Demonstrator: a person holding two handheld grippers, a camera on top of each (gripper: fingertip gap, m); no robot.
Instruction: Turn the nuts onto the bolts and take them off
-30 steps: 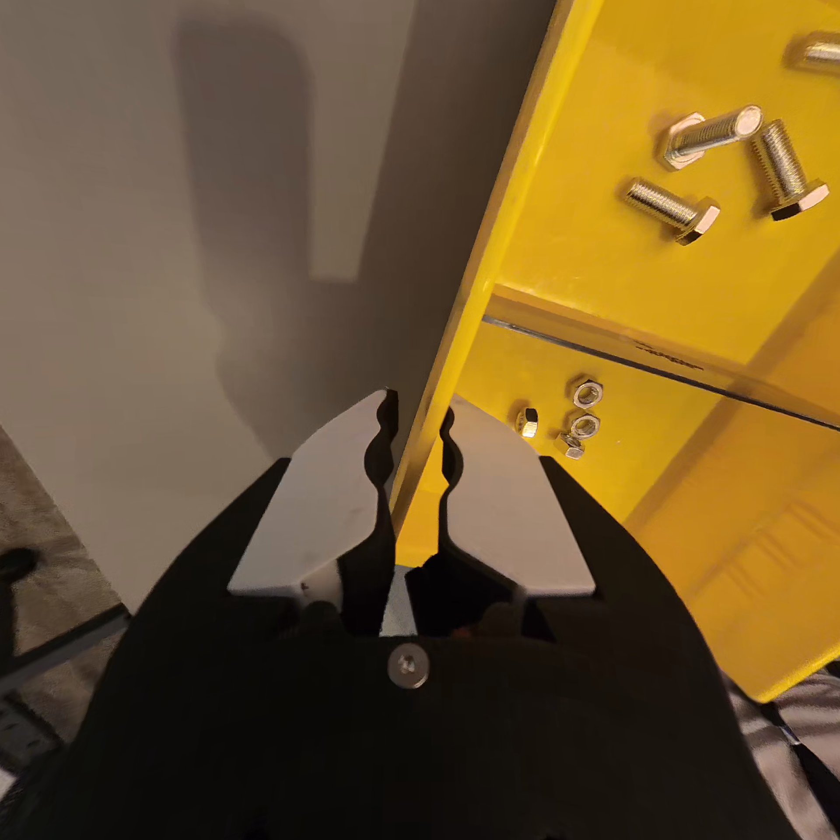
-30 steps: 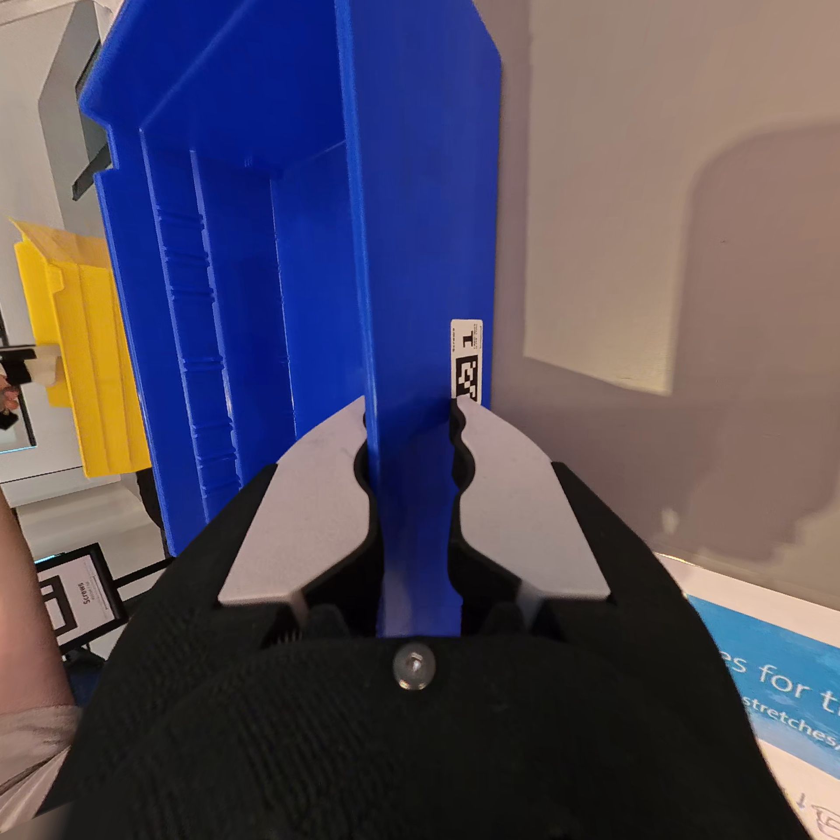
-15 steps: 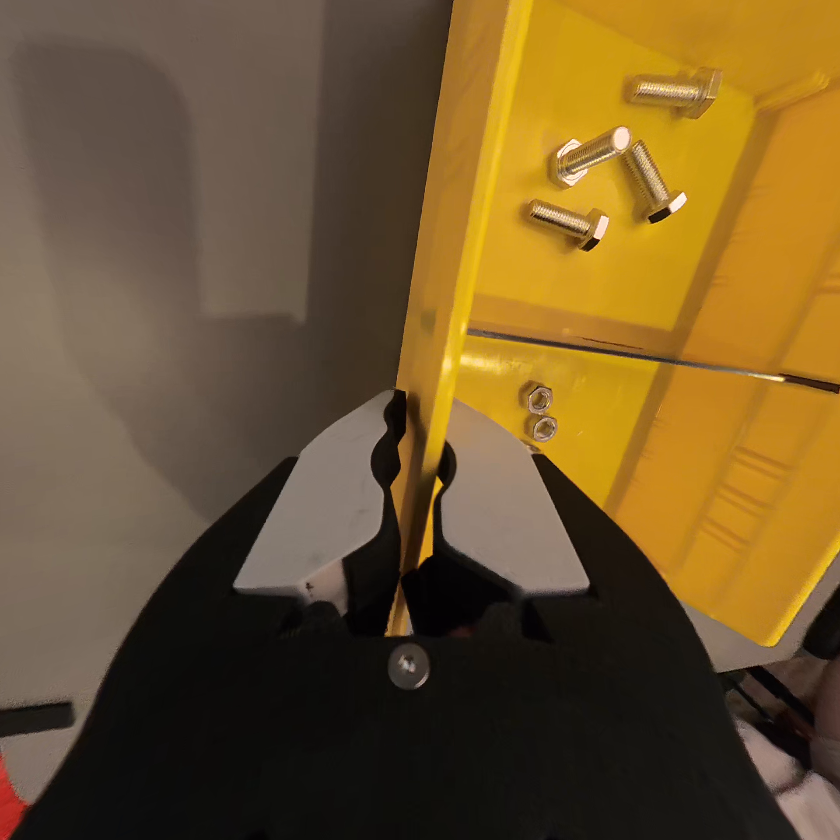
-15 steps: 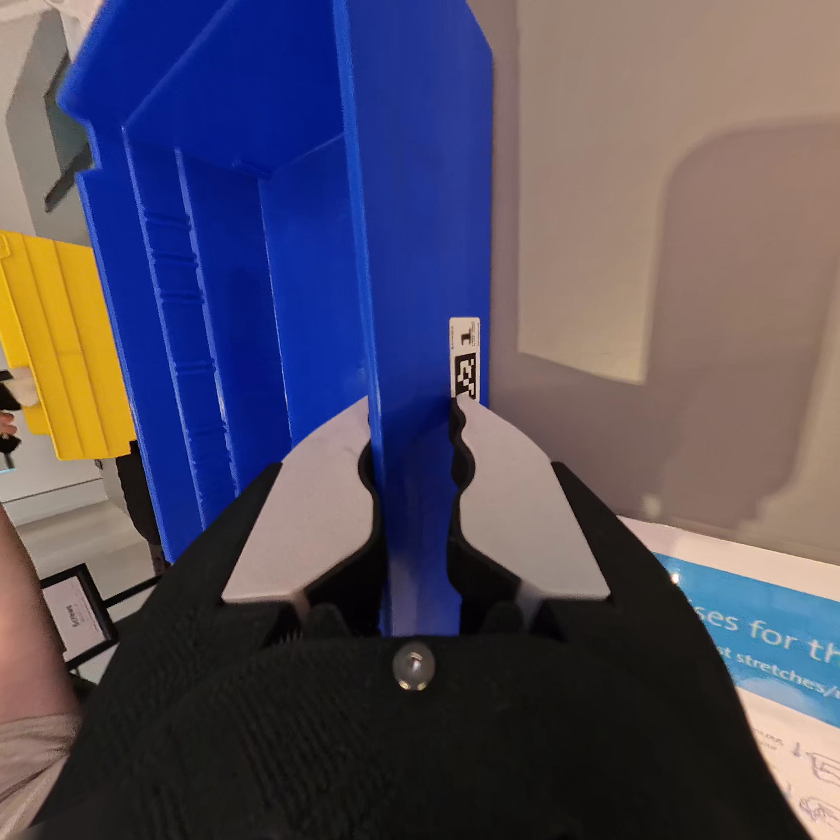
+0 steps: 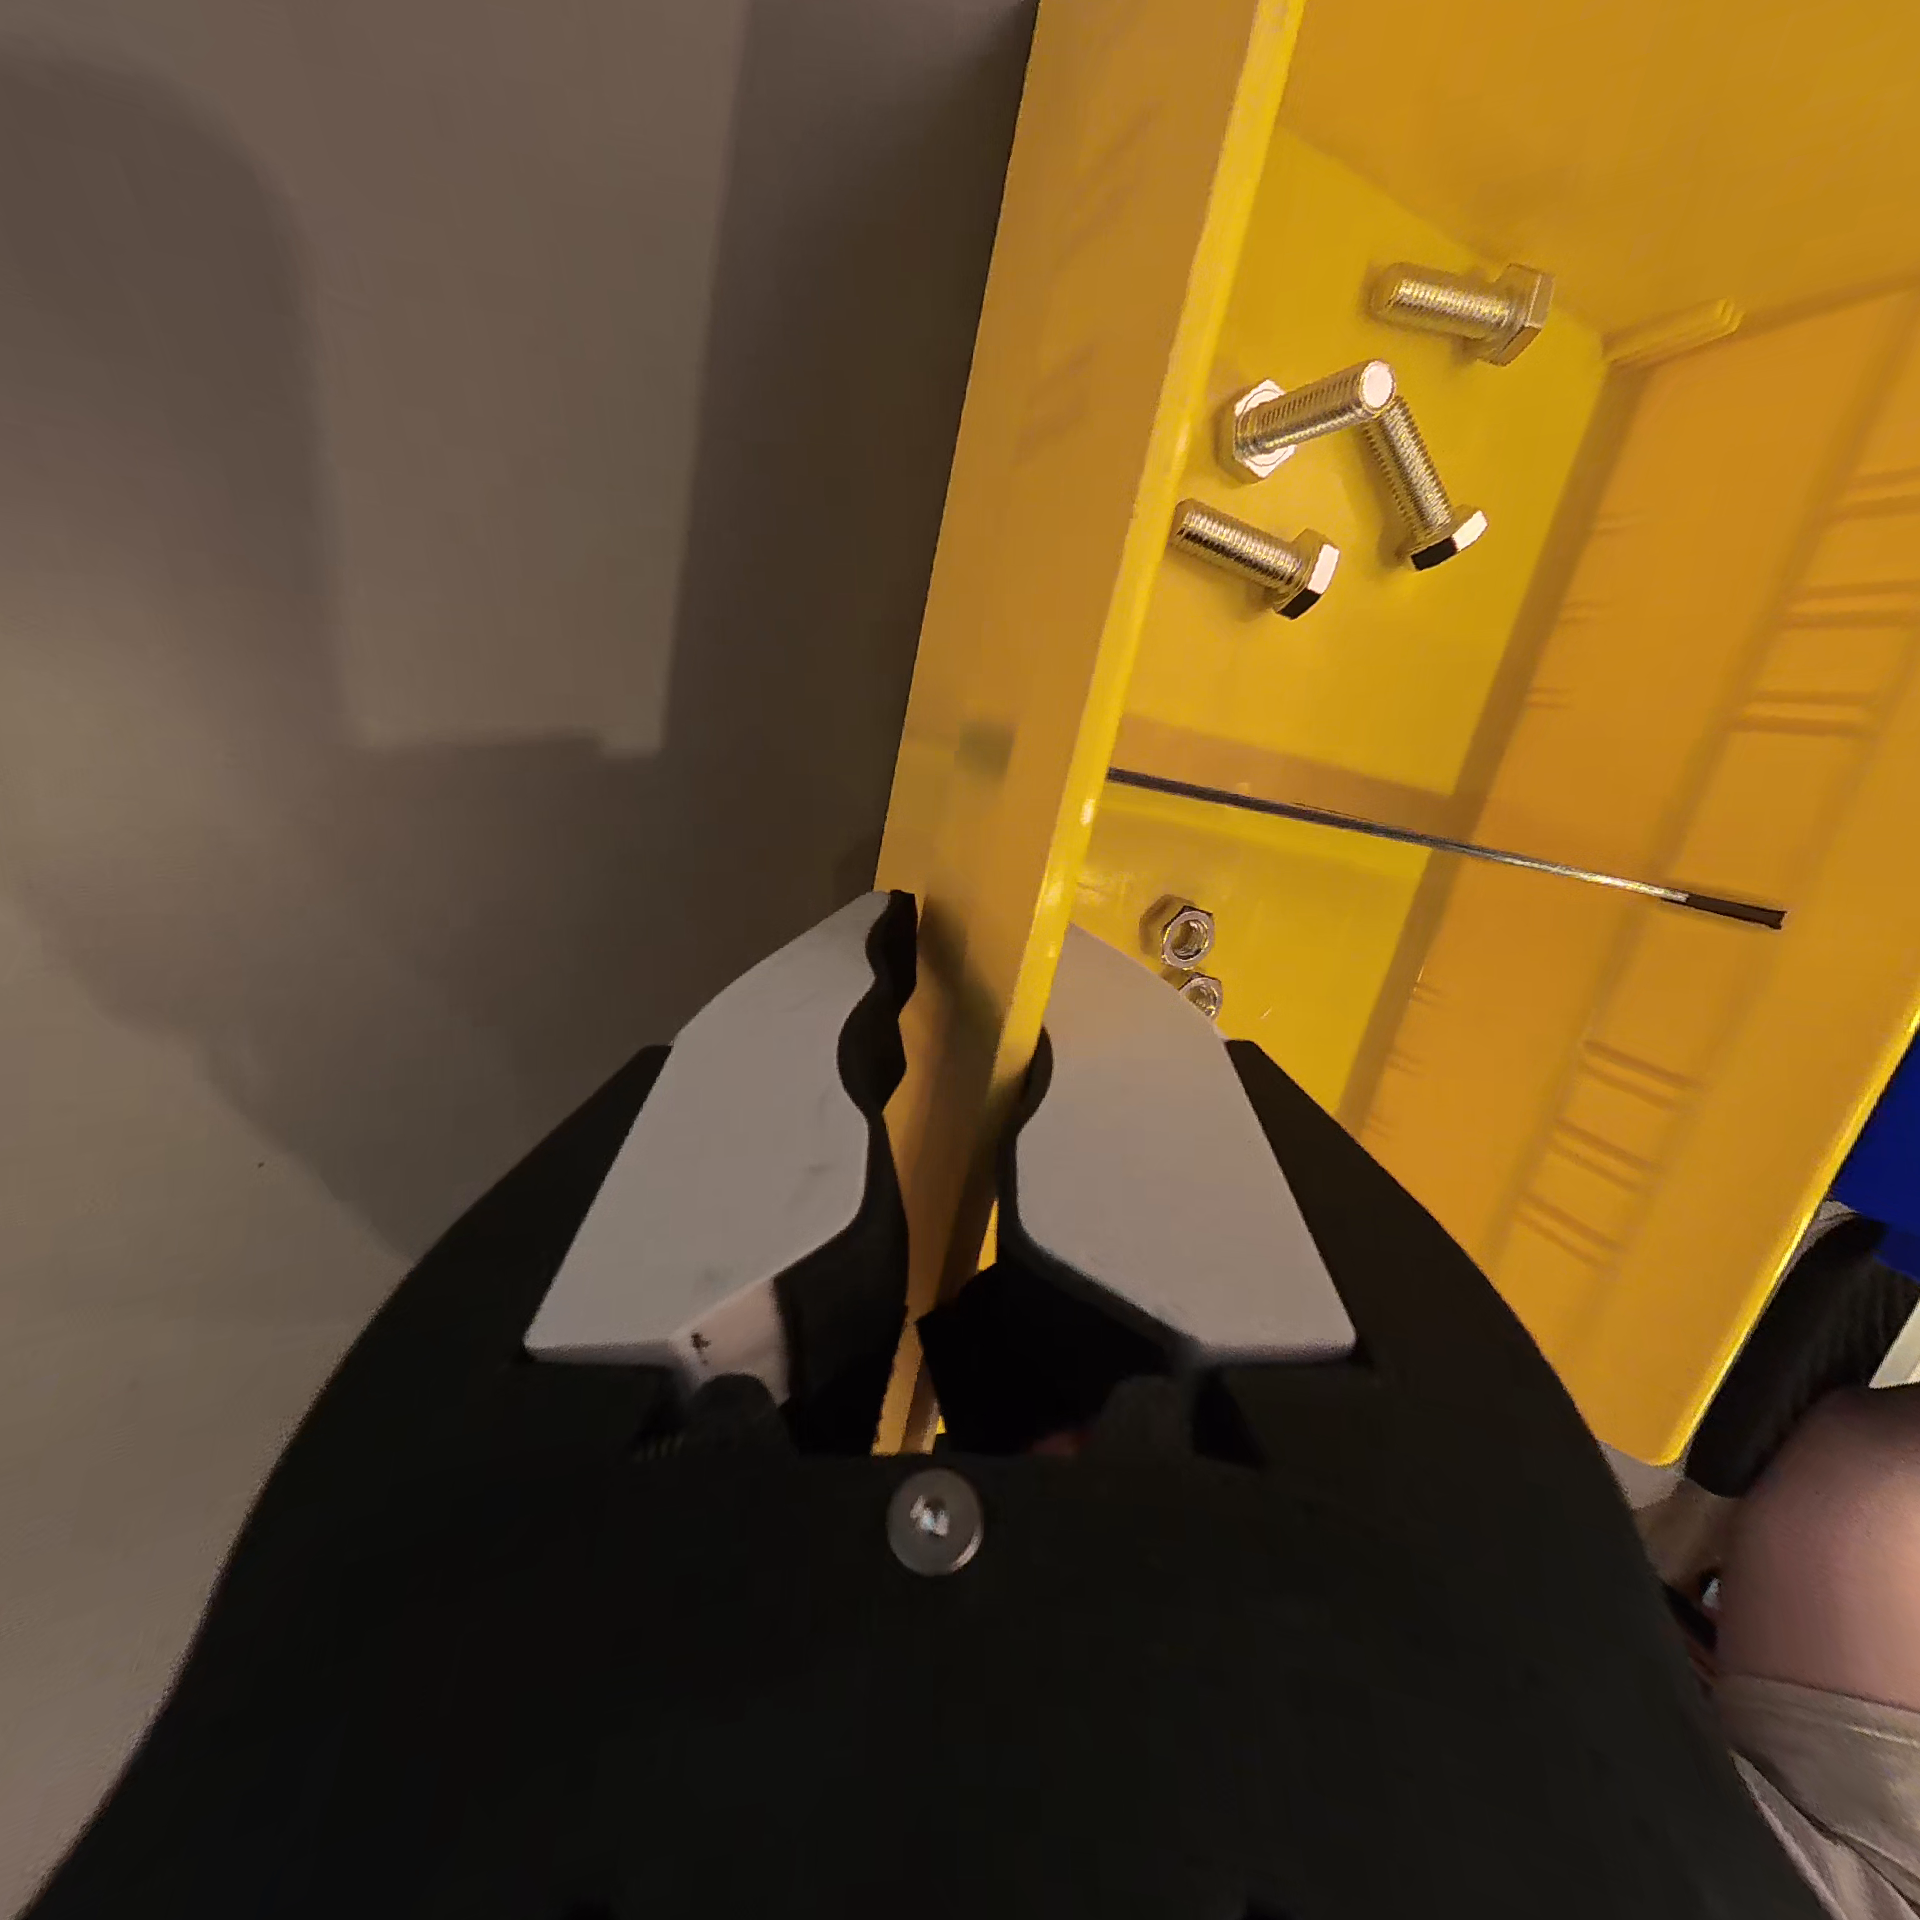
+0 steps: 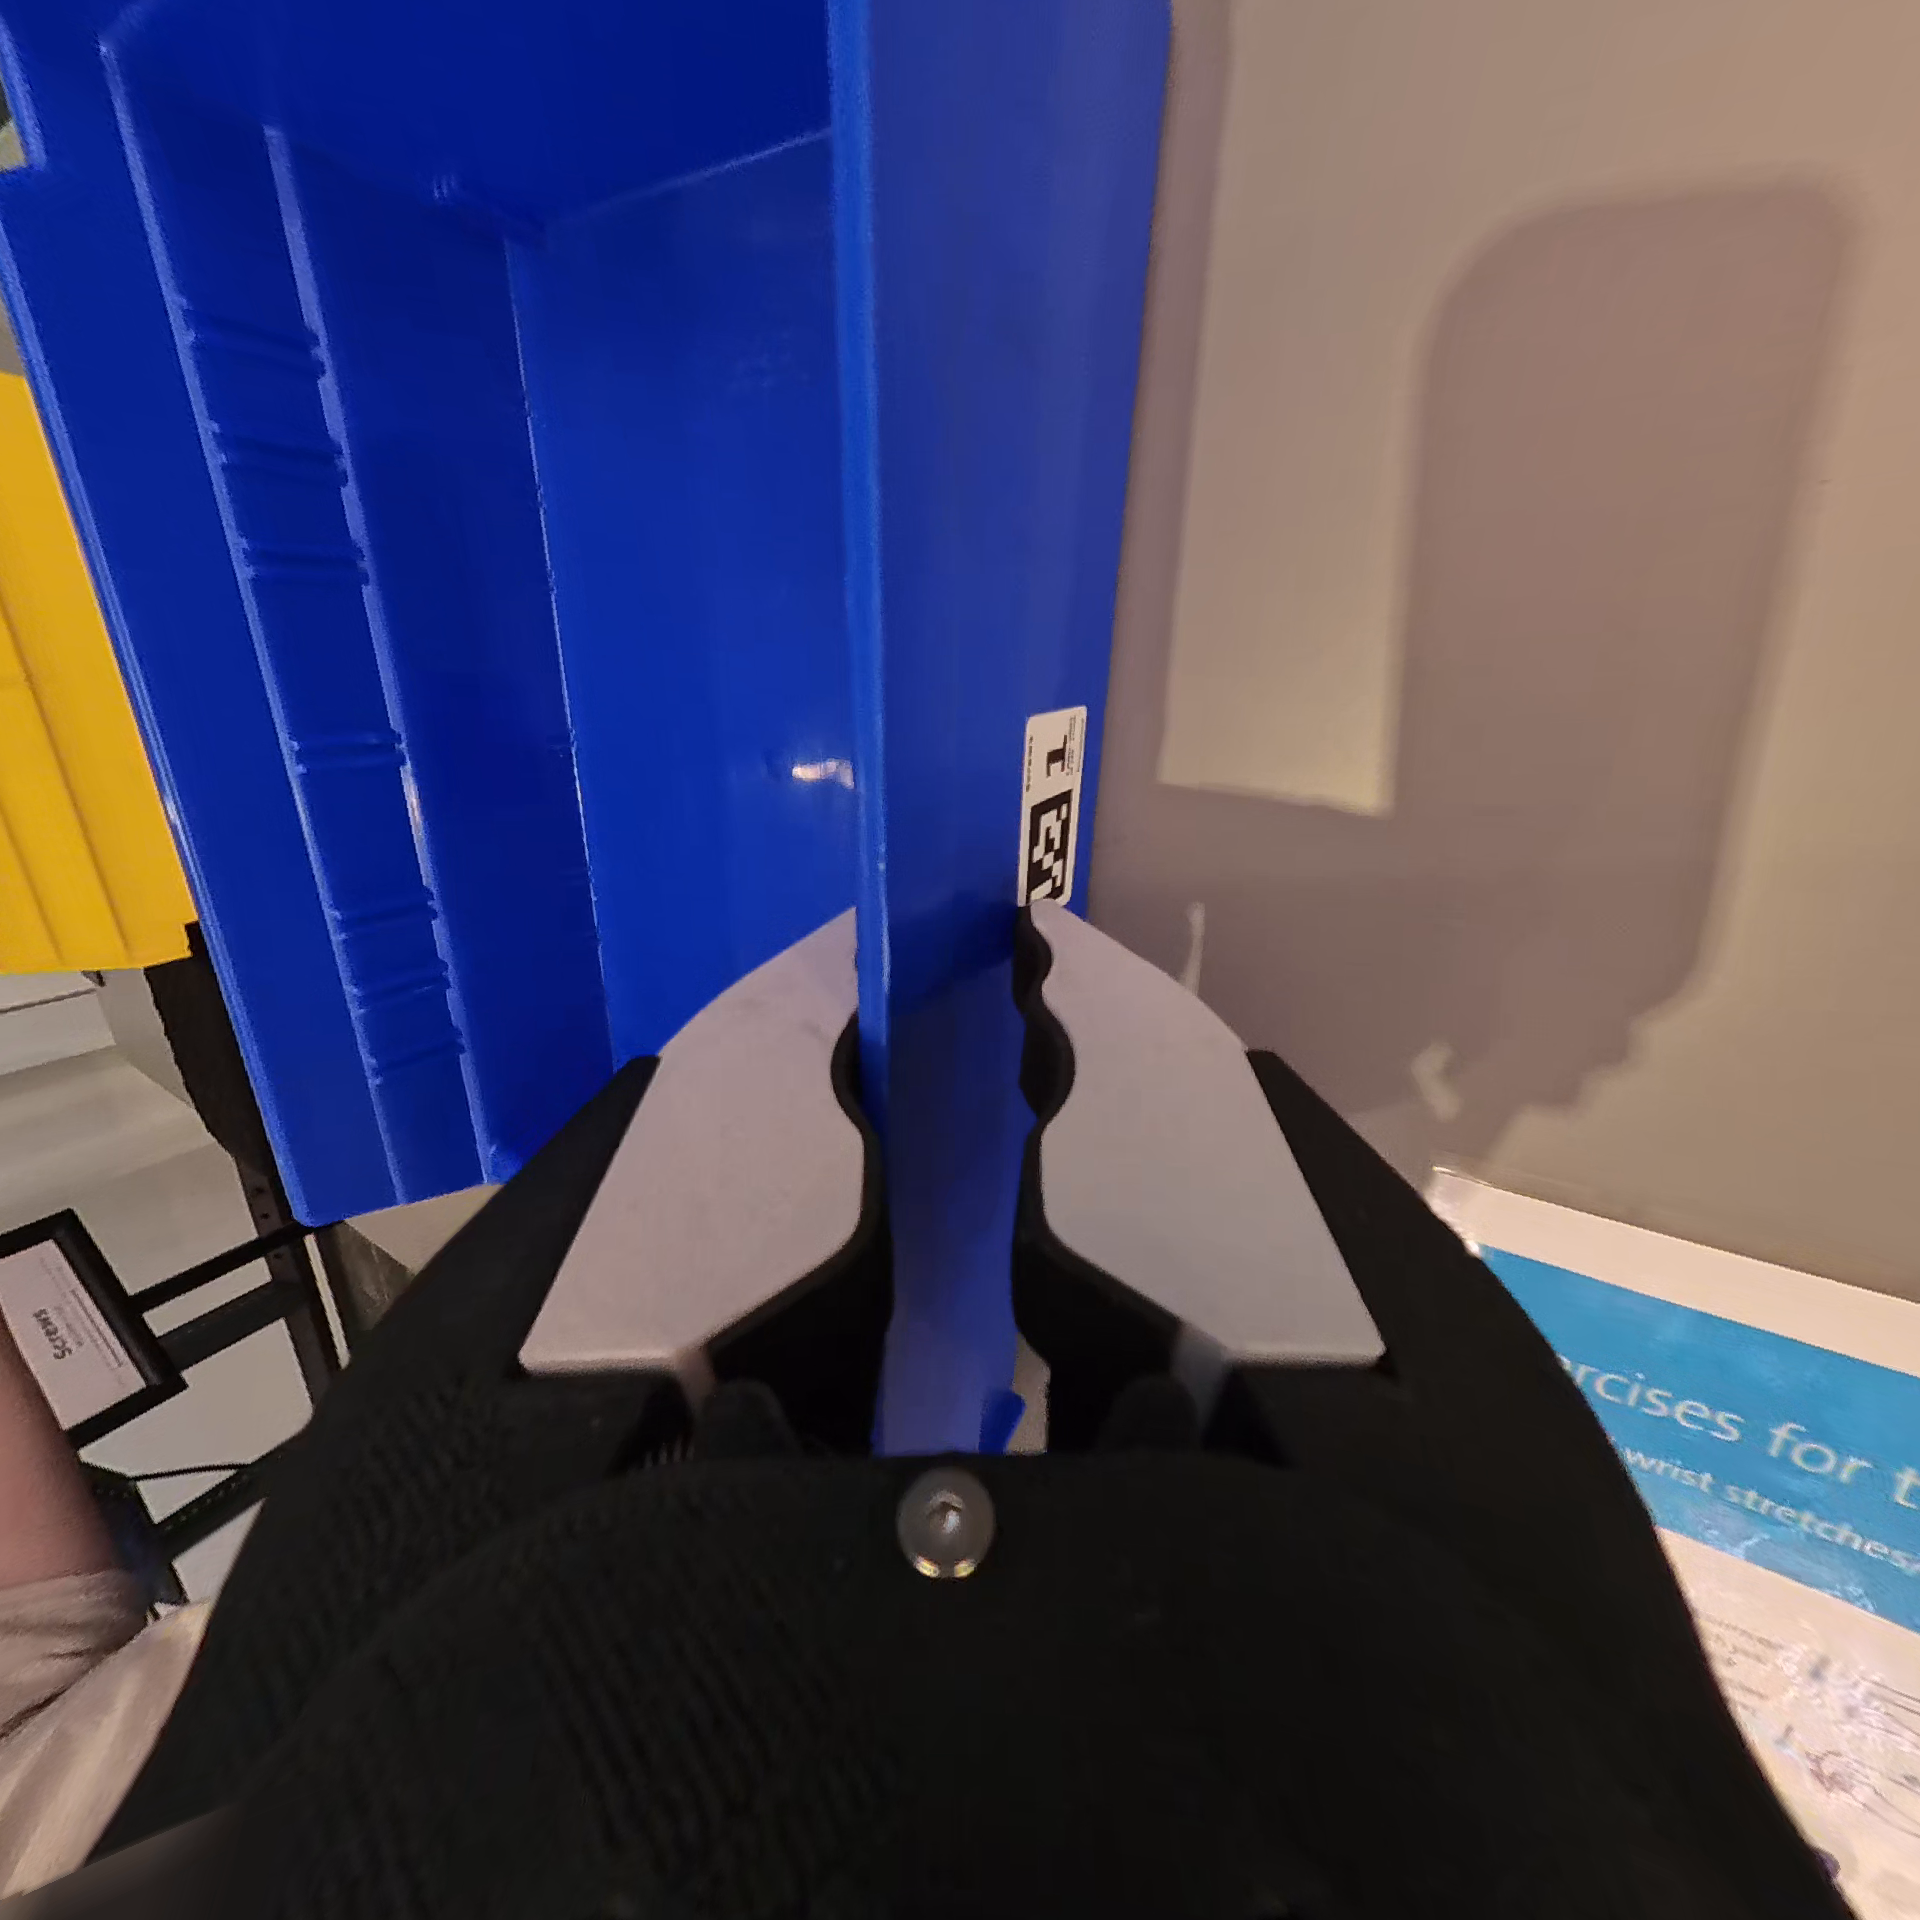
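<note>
**Both bins gripped by the wall, nothing threaded yet**

Up against the wall, the left claw (image 5: 961,1049) is clamped on the side wall of the yellow bin (image 5: 1049,644), and the right claw (image 6: 940,997) is pinched on the blue bin (image 6: 675,623) the same way.

Best bet is probably keeping both bins level while they're set on the table, so nothing slides.

Yellow bin: four bolts (image 5: 1252,548) beyond the divider (image 5: 1455,847), two nuts (image 5: 1182,932) visible on the near side. Blue bin shows nothing inside.
</note>
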